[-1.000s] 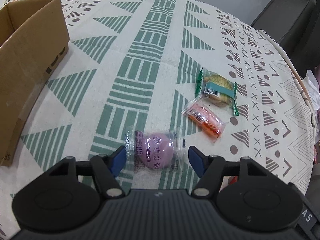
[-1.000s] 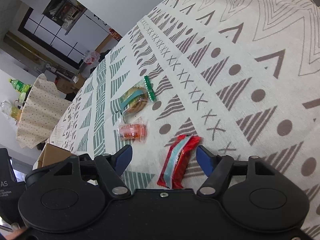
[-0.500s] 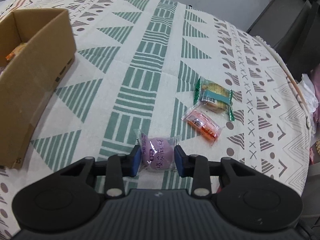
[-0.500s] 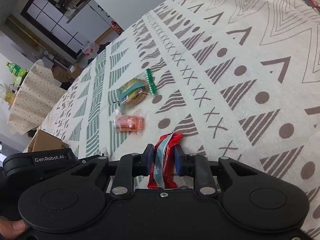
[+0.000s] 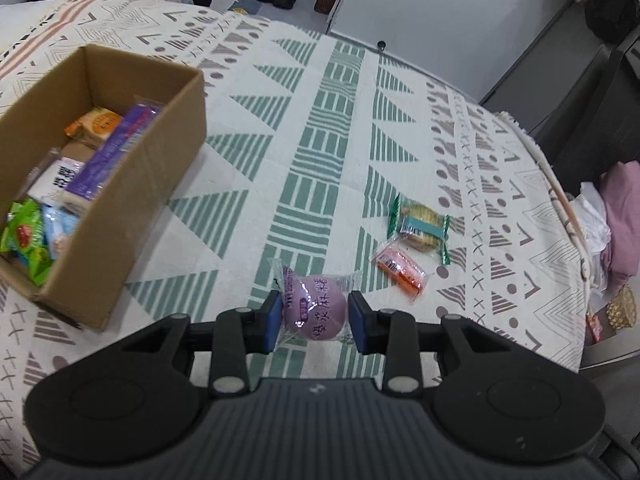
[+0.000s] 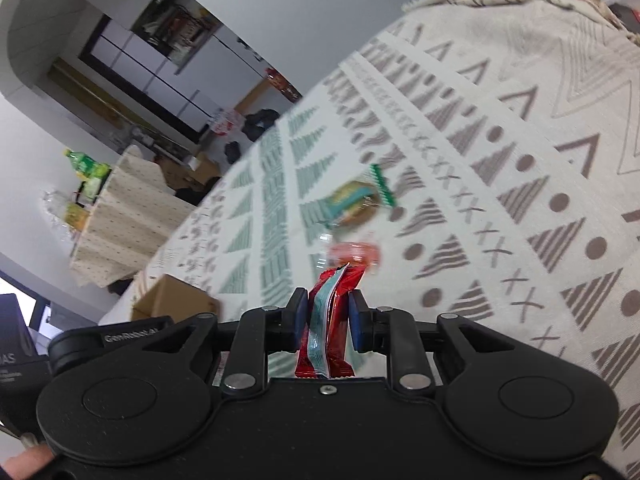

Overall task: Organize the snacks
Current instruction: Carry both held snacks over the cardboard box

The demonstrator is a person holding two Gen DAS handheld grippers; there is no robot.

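Snacks lifted from a patterned tablecloth, box half filled

A round purple snack in clear wrap sits pinched between blue pads; a red packet with a pale blue stripe stands upright, likewise clamped. A green-edged biscuit pack and a small orange packet lie side by side on the cloth. The open cardboard box holds purple, orange, green and white wrappers.

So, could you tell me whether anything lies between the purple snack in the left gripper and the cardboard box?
Nothing visible does. The purple snack is clamped in the left gripper, and only bare tablecloth lies between it and the box. The box's top is open. The two loose snacks lie on the other side.
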